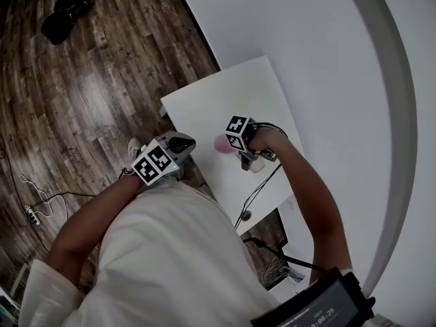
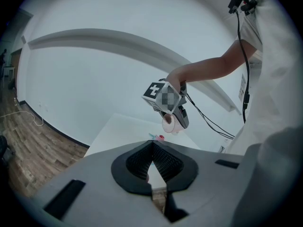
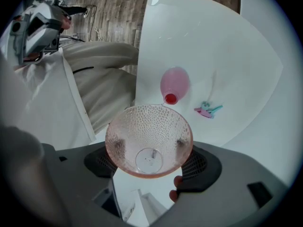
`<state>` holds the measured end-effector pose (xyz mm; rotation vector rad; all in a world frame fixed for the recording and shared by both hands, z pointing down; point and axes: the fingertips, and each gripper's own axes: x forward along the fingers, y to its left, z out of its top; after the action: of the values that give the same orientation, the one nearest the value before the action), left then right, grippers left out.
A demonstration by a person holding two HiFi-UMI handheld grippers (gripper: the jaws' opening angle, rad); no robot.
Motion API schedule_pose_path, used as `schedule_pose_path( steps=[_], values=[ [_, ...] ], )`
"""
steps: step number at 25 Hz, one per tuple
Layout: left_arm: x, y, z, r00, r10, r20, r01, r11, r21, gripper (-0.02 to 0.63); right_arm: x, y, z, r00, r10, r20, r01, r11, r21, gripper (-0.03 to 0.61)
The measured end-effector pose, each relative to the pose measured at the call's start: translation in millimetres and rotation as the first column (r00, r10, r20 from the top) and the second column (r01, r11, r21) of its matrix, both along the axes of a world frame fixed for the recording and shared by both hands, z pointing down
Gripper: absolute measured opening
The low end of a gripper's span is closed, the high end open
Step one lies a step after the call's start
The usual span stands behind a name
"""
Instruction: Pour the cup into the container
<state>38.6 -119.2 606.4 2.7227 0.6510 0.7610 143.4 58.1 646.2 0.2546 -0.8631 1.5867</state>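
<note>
On the white desk (image 3: 227, 46): 1 pink container (image 3: 174, 82), red end toward the camera, can't tell if upright or lying; 1 small teal-and-pink item (image 3: 207, 110) just beside it, apart from it. 1 cup (image 3: 149, 138), clear pink, dimpled. 2 tools. Right tool (image 3: 150, 161) is clamped on the cup, a pad on each side of its wall, cup tipped off upright above the desk. From that tool's view the cup rim sits just short of the container's red end and covers the desk in front of it. Left tool (image 2: 153, 155) is closed on nothing, held off the desk edge over the wood floor (image 1: 82, 101). Black object (image 1: 66, 12) lies on the floor, well apart.
</note>
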Motion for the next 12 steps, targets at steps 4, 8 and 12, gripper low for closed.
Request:
schedule_pose_path(
  steps=[4, 8, 12],
  values=[
    [7.0, -1.2, -16.1, 1.0, 0.001, 0.004, -0.001, 1.0, 0.012, 0.011, 7.9, -2.8, -10.9, 0.998, -0.07, -0.004, 0.07, 0.997, -0.024, 0.365],
    [6.9, 13.9, -9.9, 1.0, 0.01, 0.017, -0.011, 1.0, 0.026, 0.011, 9.1, 12.3, -4.7, 0.996, -0.093, -0.006, 0.093, 0.995, -0.022, 0.365],
    [4.9, 14.3, -15.7, 0.999, -0.016, 0.033, 0.015, 0.999, 0.037, 0.011, 8.4, 15.4, -2.6, 0.997, -0.079, 0.011, 0.079, 0.997, 0.016, 0.365]
  ],
)
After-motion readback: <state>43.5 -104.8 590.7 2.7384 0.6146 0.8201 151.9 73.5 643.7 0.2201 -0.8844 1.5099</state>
